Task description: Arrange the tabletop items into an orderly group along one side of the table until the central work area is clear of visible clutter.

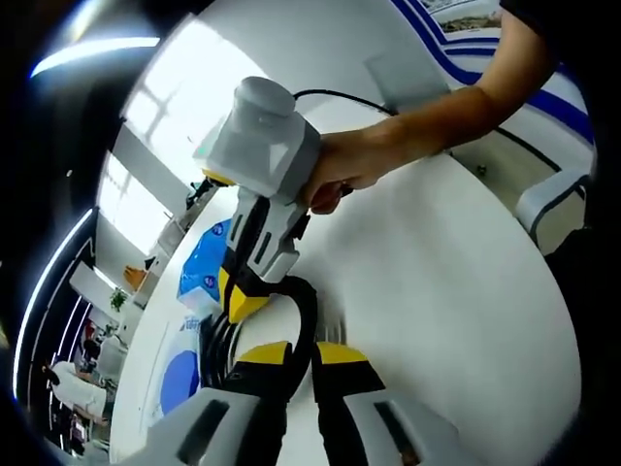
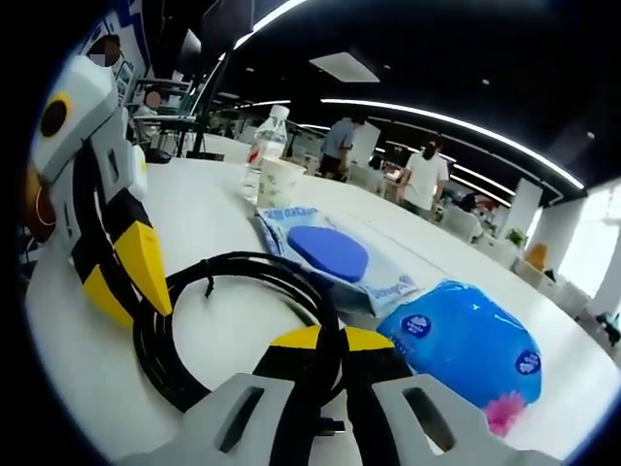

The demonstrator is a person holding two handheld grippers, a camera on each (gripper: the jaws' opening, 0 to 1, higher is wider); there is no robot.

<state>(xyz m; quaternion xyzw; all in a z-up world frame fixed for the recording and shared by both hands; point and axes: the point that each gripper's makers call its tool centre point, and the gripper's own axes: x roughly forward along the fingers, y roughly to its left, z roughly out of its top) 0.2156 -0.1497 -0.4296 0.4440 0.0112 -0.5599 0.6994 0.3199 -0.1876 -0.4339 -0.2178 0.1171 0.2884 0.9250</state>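
Observation:
A coiled black cable [image 2: 233, 320] lies on the white table [image 2: 209, 209]. My right gripper [image 2: 333, 340] is shut on the near side of the coil. My left gripper [image 2: 136, 286] comes in from the left with its yellow tips at the coil's far edge. In the left gripper view my left gripper [image 1: 304, 357] is closed around a loop of the black cable [image 1: 306, 306], and a hand holds my right gripper [image 1: 238, 296] on the coil's other side. A blue tissue packet [image 2: 466, 345], a wipes pack [image 2: 330, 254], a paper cup [image 2: 279, 183] and a water bottle [image 2: 268, 136] stand beyond the coil.
The white table [image 1: 437, 282] stretches wide to the right in the left gripper view, with the tissue packet [image 1: 207, 260] and wipes pack [image 1: 179, 381] at its left. Several people [image 2: 422, 175] stand beyond the table. A chair [image 2: 165, 126] stands at its far-left edge.

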